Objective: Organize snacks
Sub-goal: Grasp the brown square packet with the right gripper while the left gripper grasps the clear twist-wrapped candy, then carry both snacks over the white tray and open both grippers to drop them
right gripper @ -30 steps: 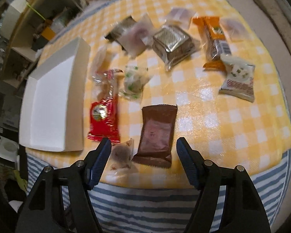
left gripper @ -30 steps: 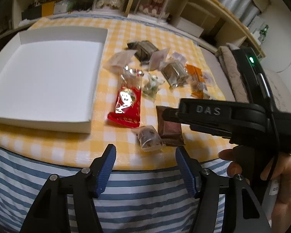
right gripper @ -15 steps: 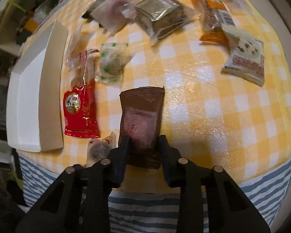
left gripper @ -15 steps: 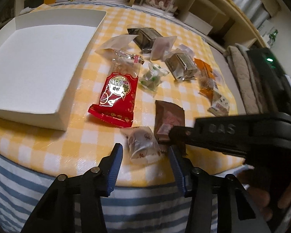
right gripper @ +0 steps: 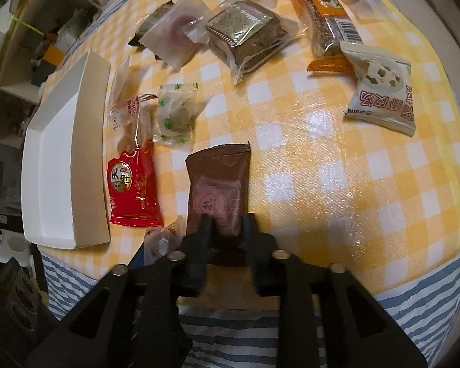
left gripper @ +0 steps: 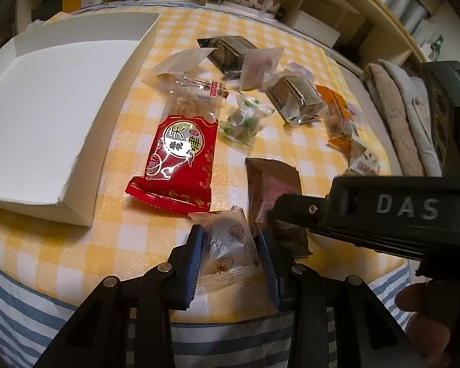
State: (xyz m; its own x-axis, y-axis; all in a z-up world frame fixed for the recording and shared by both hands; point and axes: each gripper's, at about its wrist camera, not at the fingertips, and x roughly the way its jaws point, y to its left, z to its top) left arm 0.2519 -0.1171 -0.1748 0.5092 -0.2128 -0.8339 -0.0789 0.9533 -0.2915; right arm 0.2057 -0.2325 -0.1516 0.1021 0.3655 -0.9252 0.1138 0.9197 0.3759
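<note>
1. Your left gripper [left gripper: 230,245] has its jaws closing around the small clear strawberry-print packet [left gripper: 227,242], and the blue pads look like they're touching both its sides. It's sitting on the checked tablecloth [left gripper: 132,233] near the table's front edge.
2. Your right gripper [right gripper: 225,225] is pinching the near end of the brown packet [right gripper: 219,184], jaws narrow but easing open a bit. That packet lies flat, stretching straight out ahead of the fingers.
3. Just left of the brown one, ahead of your left gripper, is the red packet [left gripper: 178,159]; past that, the green-dotted clear wrapper [left gripper: 245,119].
4. Further left is the white box [left gripper: 55,98], open.
5. Far out ahead: the foil-wrapped cake [right gripper: 245,36], the orange bar [right gripper: 325,21], and off to the right the white packet with red print [right gripper: 380,92].
</note>
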